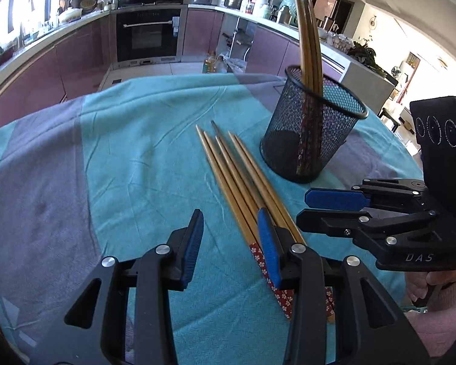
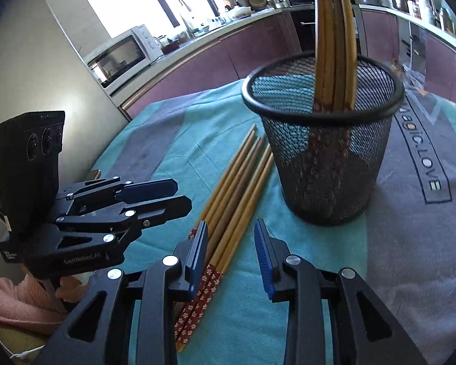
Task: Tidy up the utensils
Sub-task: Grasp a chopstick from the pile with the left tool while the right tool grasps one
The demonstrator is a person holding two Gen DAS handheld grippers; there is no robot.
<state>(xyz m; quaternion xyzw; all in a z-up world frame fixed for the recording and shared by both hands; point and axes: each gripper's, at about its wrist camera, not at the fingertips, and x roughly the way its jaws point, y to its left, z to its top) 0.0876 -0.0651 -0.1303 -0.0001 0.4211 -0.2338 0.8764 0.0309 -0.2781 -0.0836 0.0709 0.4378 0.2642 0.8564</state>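
Observation:
Several wooden chopsticks (image 1: 237,182) with red flowered ends lie side by side on the teal and grey cloth (image 1: 136,152). More chopsticks (image 1: 308,45) stand in a black mesh cup (image 1: 313,133) just behind them. My left gripper (image 1: 231,249) hovers open over the chopsticks' handle ends, its right pad above the bundle. My right gripper (image 1: 302,210) is open beside it on the right. In the right wrist view, the right gripper (image 2: 231,258) is open over the lying chopsticks (image 2: 237,188), which run under its left pad. The cup (image 2: 325,167) is close ahead and the left gripper (image 2: 182,196) is at the left.
The cloth (image 2: 410,243) covers a round table whose far edge drops to the kitchen floor. Purple cabinets, an oven (image 1: 149,33) and a microwave (image 2: 121,57) stand well beyond it. A person's hand in a pink sleeve (image 2: 21,307) holds the left gripper.

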